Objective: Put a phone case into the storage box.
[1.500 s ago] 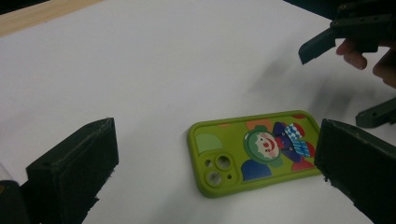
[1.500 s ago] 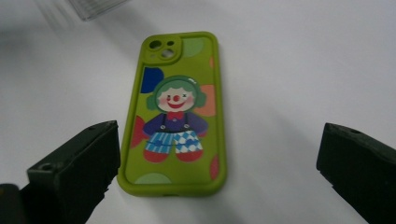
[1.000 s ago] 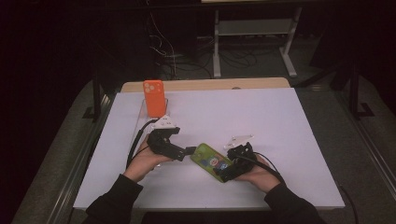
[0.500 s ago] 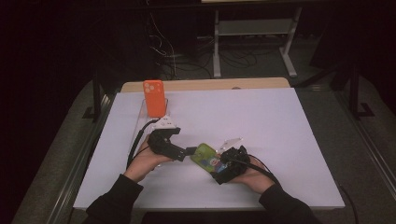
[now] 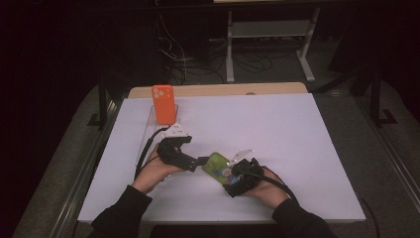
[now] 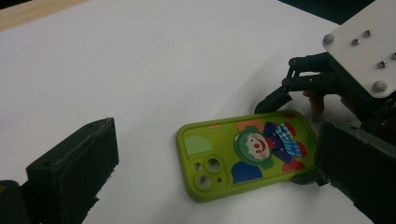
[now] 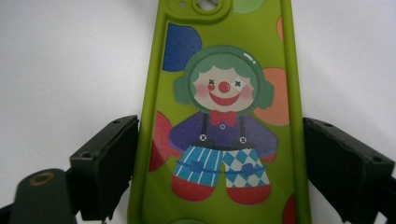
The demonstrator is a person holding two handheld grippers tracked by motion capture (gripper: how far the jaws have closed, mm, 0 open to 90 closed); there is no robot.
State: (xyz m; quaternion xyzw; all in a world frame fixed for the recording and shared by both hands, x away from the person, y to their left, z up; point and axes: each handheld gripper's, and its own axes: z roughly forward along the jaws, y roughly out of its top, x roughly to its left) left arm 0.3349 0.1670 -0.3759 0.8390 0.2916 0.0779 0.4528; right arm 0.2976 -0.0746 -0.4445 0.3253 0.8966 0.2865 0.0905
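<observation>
The green phone case (image 5: 218, 166) lies flat, printed side up, on the white table (image 5: 277, 134) near its front edge, between both hands. The right gripper (image 7: 219, 163) straddles its lower end, jaws just closing, left pad at the case's edge, right pad slightly clear. The left gripper (image 6: 224, 172) stands wide open beside the camera end, with bare table beyond.

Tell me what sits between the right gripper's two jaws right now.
The green phone case with the clown picture lies between them on the white table. In the right gripper view, the right gripper has been closing; a thin gap shows at the right jaw.
</observation>
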